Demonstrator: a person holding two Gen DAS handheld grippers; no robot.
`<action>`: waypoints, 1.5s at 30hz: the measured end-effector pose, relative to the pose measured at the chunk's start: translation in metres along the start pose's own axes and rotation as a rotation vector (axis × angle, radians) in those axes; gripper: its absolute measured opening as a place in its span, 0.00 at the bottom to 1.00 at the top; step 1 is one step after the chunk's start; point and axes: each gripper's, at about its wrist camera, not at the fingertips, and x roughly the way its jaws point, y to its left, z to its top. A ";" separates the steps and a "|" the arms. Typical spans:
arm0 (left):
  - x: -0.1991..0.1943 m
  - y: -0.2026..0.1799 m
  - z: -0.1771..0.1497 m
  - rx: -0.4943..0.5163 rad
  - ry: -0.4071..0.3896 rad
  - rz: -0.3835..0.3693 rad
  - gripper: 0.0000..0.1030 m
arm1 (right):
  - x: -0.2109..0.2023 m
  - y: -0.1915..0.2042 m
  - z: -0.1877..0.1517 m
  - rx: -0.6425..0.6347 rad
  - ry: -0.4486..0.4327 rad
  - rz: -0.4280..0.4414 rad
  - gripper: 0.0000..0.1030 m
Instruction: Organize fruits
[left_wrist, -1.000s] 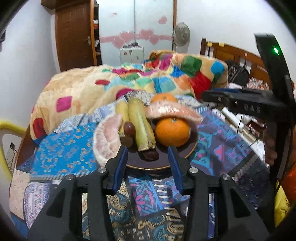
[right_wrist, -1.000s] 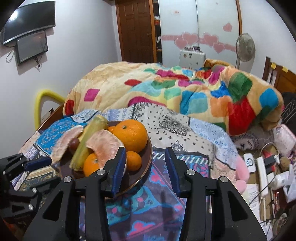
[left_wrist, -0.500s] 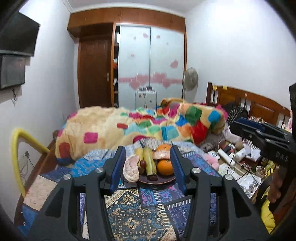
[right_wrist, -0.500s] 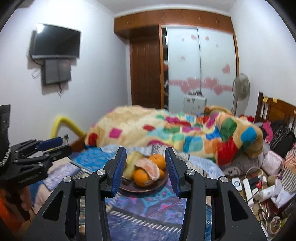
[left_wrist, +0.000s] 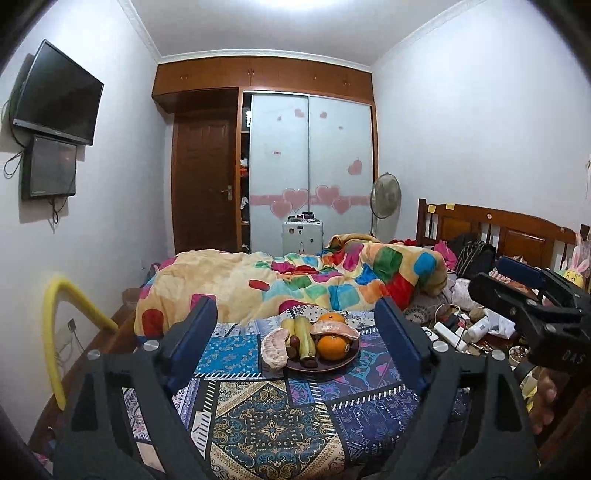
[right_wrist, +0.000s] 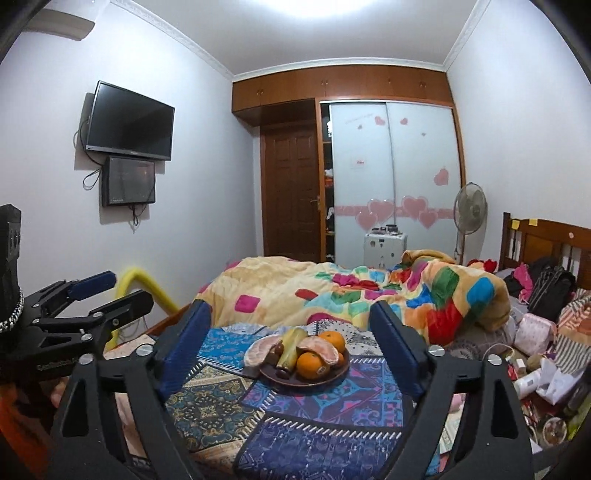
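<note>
Two grippers hang spread and empty above my patterned bedspread (left_wrist: 273, 424): the left gripper (left_wrist: 295, 336), then the right gripper (right_wrist: 291, 343). Between their fingers I see the plate (right_wrist: 303, 380) of fruit, well apart from both, mid-bedspread near the quilt (left_wrist: 229, 288).

Oranges (left_wrist: 331, 346), pomelo segments (left_wrist: 274, 348), bananas (left_wrist: 306, 338) piled on brown plate (left_wrist: 334, 366)
</note>
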 end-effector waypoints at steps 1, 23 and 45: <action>-0.002 0.001 -0.001 -0.001 -0.002 0.002 0.86 | -0.003 0.001 -0.001 0.000 -0.006 -0.009 0.90; -0.013 0.002 -0.009 -0.021 -0.024 0.022 0.96 | -0.020 0.003 -0.007 0.010 -0.031 -0.038 1.00; -0.010 -0.004 -0.008 -0.003 -0.022 0.016 1.00 | -0.022 0.001 -0.007 0.023 -0.028 -0.041 1.00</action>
